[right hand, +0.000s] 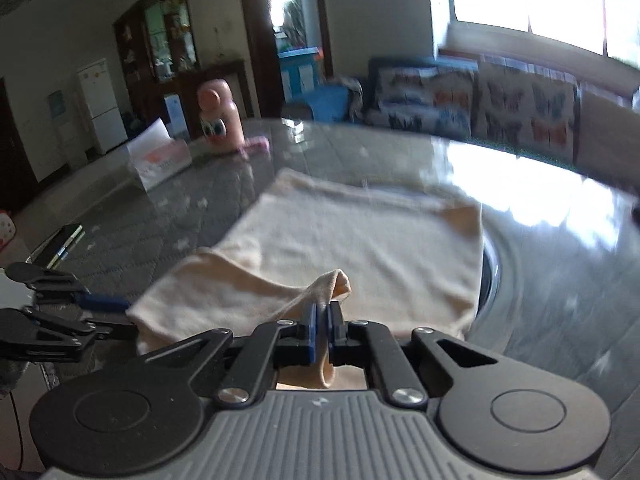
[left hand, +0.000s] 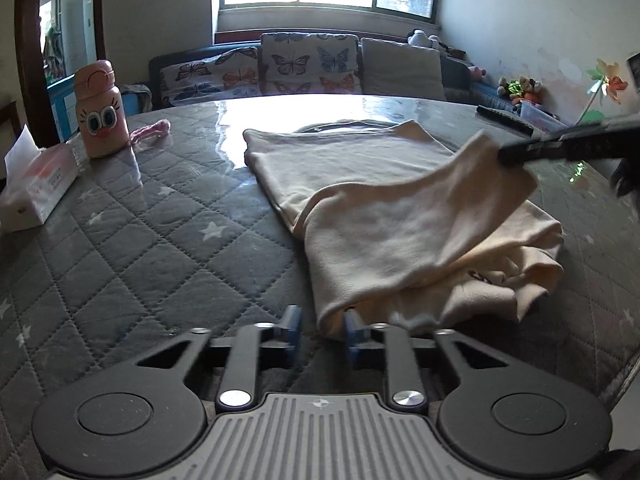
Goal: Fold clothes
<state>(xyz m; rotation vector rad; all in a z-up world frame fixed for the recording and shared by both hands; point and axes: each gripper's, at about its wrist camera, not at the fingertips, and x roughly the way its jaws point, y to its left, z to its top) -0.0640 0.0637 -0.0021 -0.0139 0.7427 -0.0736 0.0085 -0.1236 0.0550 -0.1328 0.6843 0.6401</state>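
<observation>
The cream garment [left hand: 380, 220] is lying on the quilted grey worktop [left hand: 140, 220], partly folded. In the left wrist view its long axis is running from about 11 o'clock at the far end to 5 o'clock at the near, bunched end.

The right tool [right hand: 322, 312] is pinching a corner of the fabric. Its blue pads are pressing together on the cloth with almost no gap, and a peak of fabric is poking up above them while a tail is hanging below. From the left side, this tool is coming in from 3 o'clock and is holding that corner up off the pile.

The left tool [left hand: 324, 320] is sitting at the garment's near folded corner, which is lying just at 1 o'clock of its tips. Its jaws are standing a little apart. The cloth is touching the right-hand pad, while the left-hand pad is showing bare worktop beside it, so it is not looking clamped.

The coming move is likely turning on this pairing. The left hand is nearer the near corner and the right is already carrying the far one, so the lifted flap is probably heading toward 11 o'clock, along the long axis.
</observation>
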